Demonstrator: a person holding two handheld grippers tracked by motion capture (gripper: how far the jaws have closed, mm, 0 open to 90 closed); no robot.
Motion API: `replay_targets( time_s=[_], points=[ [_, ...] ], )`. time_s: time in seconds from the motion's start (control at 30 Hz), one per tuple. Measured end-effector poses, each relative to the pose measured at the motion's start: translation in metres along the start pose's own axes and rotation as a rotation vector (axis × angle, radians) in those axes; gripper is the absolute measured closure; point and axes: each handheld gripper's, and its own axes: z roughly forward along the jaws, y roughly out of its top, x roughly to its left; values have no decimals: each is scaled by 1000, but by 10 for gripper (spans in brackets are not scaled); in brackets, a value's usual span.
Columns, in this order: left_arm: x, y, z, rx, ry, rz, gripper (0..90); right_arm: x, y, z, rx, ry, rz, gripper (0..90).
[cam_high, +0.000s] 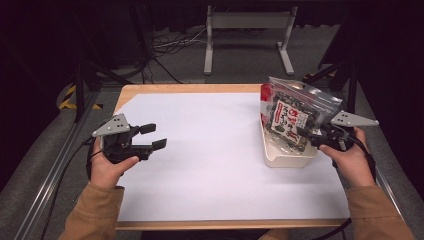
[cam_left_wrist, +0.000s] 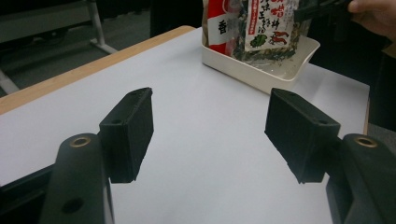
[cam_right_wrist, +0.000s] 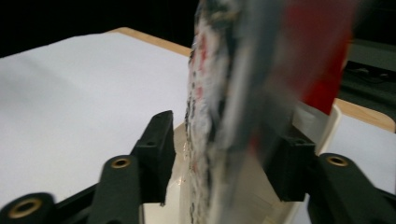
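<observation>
Both hand-held grippers flank a white-covered table (cam_high: 215, 165) as we look down from the high view. At left, the left gripper (cam_high: 153, 136) hovers over the sheet with its jaws spread and nothing between them, gripped by the left hand (cam_high: 106, 167). At right, the right gripper (cam_high: 306, 134), steered by the right hand (cam_high: 350, 159), reaches into a cream-coloured tray (cam_high: 280, 159) standing near the table's right edge. A clear snack bag (cam_high: 292, 112) with a red-and-white label stands tilted in that tray, its zip top leaning toward the far side, and the right gripper's tips sit at the bag's lower front.

From the left gripper view, we see the left gripper (cam_left_wrist: 210, 135) with its two black jaws wide apart above bare white sheet. Beyond them the tray (cam_left_wrist: 280, 77) holds the bag (cam_left_wrist: 261, 28), while the right gripper (cam_left_wrist: 299, 13) meets the bag at the upper right.

From the right gripper view, we see the right gripper (cam_right_wrist: 224, 154) with a jaw on either side of the bag (cam_right_wrist: 233, 93), which rises blurred and edge-on between them over the tray (cam_right_wrist: 327, 126). The right jaw presses the film; a sliver of gap shows at the left jaw, so we cannot tell whether the pinch is complete.
</observation>
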Motion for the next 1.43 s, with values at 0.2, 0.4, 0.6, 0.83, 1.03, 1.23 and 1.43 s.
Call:
replay_targets(
  time_s=[0.2, 0.4, 0.6, 0.83, 1.03, 1.23, 1.43],
  points=[
    [-6, -11, -9, 2, 24, 2, 329, 5, -4, -23, -48, -48, 53, 368],
    [-11, -27, -16, 20, 42, -3, 328, 19, -9, -35, -58, -46, 28, 351],
    [-15, -51, -19, 9, 75, -23, 329, 37, -21, -44, -90, -32, 25, 336],
    [-17, -72, -22, 21, 91, -35, 327, 51, -45, -44, -101, -21, 56, 330],
    [-17, -84, -21, 20, 111, 1, 316, 63, -57, -33, -80, 33, 13, 329],
    [-13, -96, -15, 30, 103, -30, 312, 72, -65, -18, -61, 70, -11, 309],
    [-13, -97, -15, 19, 106, -40, 311, 74, -64, -18, -75, 73, -16, 308]
  ],
)
